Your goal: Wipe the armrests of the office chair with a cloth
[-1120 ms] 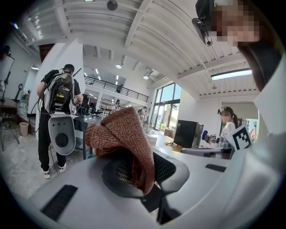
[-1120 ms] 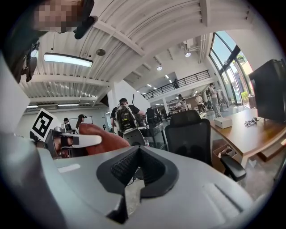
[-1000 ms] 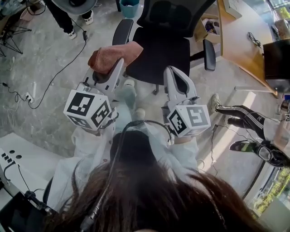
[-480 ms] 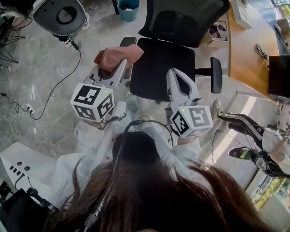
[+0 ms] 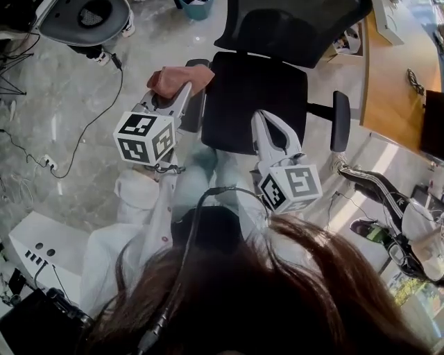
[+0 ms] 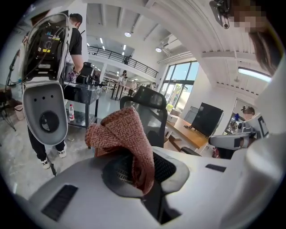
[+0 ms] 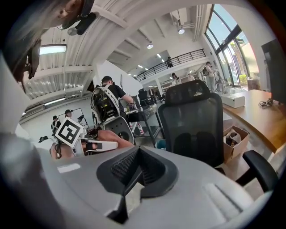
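Observation:
A black office chair (image 5: 258, 97) with a mesh back stands in front of me. Its left armrest (image 5: 192, 104) is mostly hidden under my left gripper (image 5: 182, 89), which is shut on a reddish-brown cloth (image 5: 177, 80). The cloth (image 6: 123, 136) bulges out between the jaws in the left gripper view. My right gripper (image 5: 263, 123) hovers over the front of the seat, shut and holding nothing. The right armrest (image 5: 340, 120) sticks out at the right, apart from both grippers. In the right gripper view the chair back (image 7: 192, 123) fills the middle.
A wooden desk (image 5: 395, 76) runs along the right, with a carton (image 7: 233, 136) beneath it. A second chair base (image 5: 83, 21) and cables (image 5: 90, 118) lie at the upper left. A person's legs (image 5: 378, 191) show at the right. A teal bin (image 5: 196, 5) stands behind the chair.
The view has closed in on the chair. My left gripper with the cloth has come over the left armrest, and the right gripper has come over the seat's front edge.

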Available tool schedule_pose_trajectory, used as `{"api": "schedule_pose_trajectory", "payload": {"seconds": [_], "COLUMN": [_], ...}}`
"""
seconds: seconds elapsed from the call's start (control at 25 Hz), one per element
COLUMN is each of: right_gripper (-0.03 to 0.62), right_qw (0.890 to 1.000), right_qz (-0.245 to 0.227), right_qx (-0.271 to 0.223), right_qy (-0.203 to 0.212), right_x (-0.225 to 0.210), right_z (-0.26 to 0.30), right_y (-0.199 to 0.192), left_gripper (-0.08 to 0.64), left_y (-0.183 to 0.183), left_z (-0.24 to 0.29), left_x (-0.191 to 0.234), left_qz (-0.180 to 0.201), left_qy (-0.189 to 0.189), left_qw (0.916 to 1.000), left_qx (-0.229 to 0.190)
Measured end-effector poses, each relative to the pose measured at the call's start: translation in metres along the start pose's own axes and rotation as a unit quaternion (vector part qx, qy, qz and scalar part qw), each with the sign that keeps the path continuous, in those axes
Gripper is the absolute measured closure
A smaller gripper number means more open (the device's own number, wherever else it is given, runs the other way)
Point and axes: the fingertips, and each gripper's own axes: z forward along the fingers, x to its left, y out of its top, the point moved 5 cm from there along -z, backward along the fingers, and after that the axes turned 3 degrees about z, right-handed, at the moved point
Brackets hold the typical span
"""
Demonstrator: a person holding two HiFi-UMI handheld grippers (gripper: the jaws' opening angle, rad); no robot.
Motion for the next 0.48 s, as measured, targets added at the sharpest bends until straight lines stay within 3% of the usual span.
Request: {"api": "schedule_pose_trajectory", "payload": {"seconds": [0.16, 0.32, 0.48], "right_gripper": [0.591, 0.591, 0.591], "right_qw": [0.999, 0.999, 0.998], "right_qz": [0.01, 0.015, 0.015], "right_qx": [0.025, 0.042, 0.049], "right_qy": [0.018, 0.022, 0.023], "right_x": [-0.011, -0.029, -0.036], "right_z": [0.012, 0.022, 0.029], "right_y": [-0.005, -0.008, -0.011], "left_gripper": [0.517, 0.517, 0.517], "left_y": [-0.006, -0.015, -0.016], "left_z": [0.032, 0.066, 0.098], "left_x": [0.023, 0.047, 0.06], "left_qz": [-0.003, 0.015, -0.034], "left_qy": [0.013, 0.026, 0.001], "left_qw": [0.9992, 0.9947, 0.9929], "left_qx": [0.036, 0.098, 0.114]}}
